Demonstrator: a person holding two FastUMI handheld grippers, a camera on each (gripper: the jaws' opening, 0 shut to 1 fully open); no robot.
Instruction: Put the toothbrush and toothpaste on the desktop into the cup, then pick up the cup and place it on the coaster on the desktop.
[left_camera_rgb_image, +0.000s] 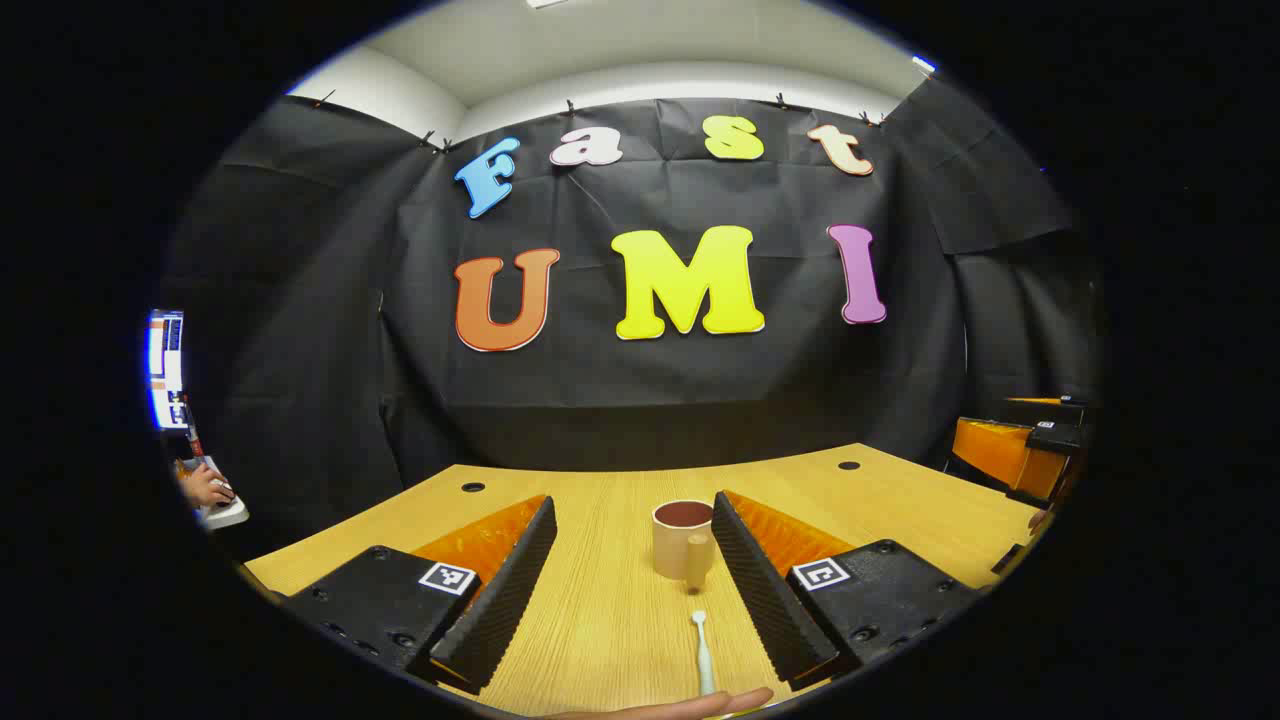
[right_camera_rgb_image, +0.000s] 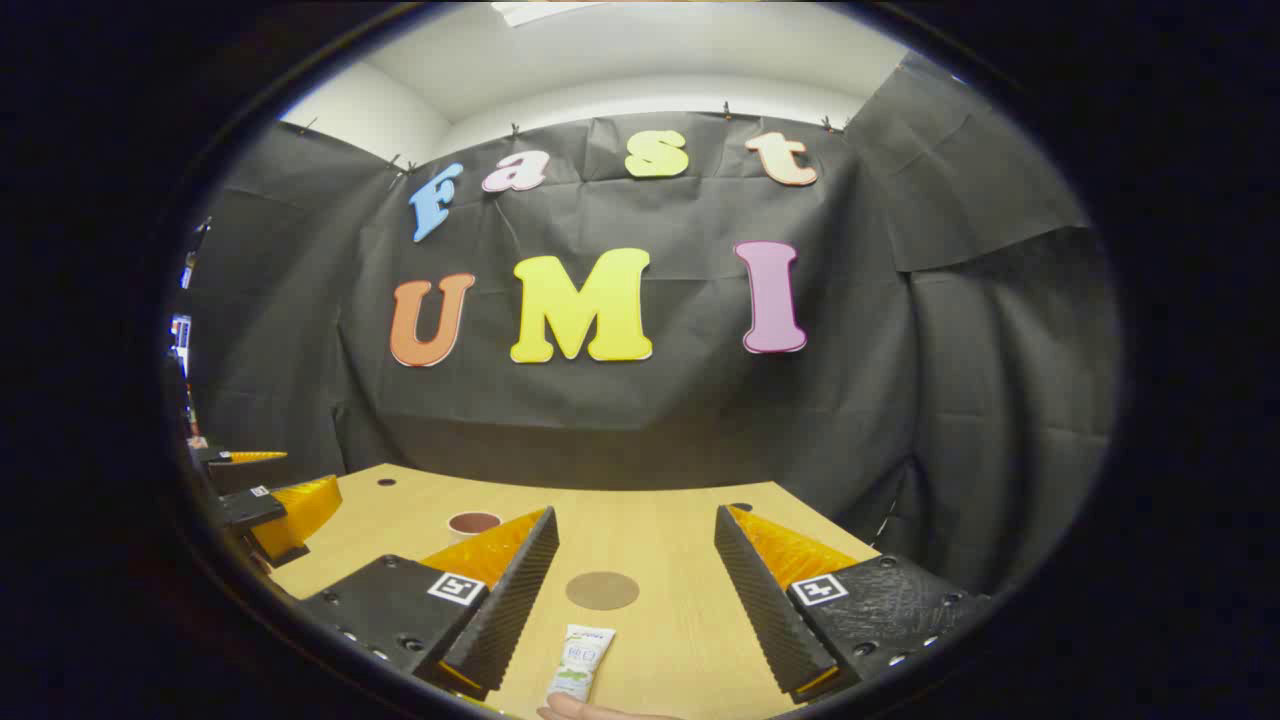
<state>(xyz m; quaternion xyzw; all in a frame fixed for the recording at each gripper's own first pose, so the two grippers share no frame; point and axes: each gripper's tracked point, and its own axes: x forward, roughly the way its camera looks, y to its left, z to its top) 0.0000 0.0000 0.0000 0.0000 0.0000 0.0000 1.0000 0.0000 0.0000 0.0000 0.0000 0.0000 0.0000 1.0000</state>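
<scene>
Wooden desktop (left_camera_rgb_image: 600, 620) lies under both your grippers. Your left gripper (left_camera_rgb_image: 632, 580) hovers with fingers wide apart, holding nothing; the cup (left_camera_rgb_image: 681, 538) stands just beyond the tips and the toothbrush (left_camera_rgb_image: 702, 652) lies between them. Your right gripper (right_camera_rgb_image: 634, 590) gapes equally, toothpaste (right_camera_rgb_image: 581, 660) between its fingers, coaster (right_camera_rgb_image: 602, 590) just ahead.

In the left gripper view, the toothbrush (left_camera_rgb_image: 703, 650) runs off the bottom edge, its handle end cut from sight behind a fingertip (left_camera_rgb_image: 690, 706) at the rim. The cup (left_camera_rgb_image: 681, 538) is partly covered on its right by the near finger. In the right gripper view, the toothpaste (right_camera_rgb_image: 580, 661) is cut at its lower end, and the cup (right_camera_rgb_image: 474, 523) shows just its rim behind a finger.
</scene>
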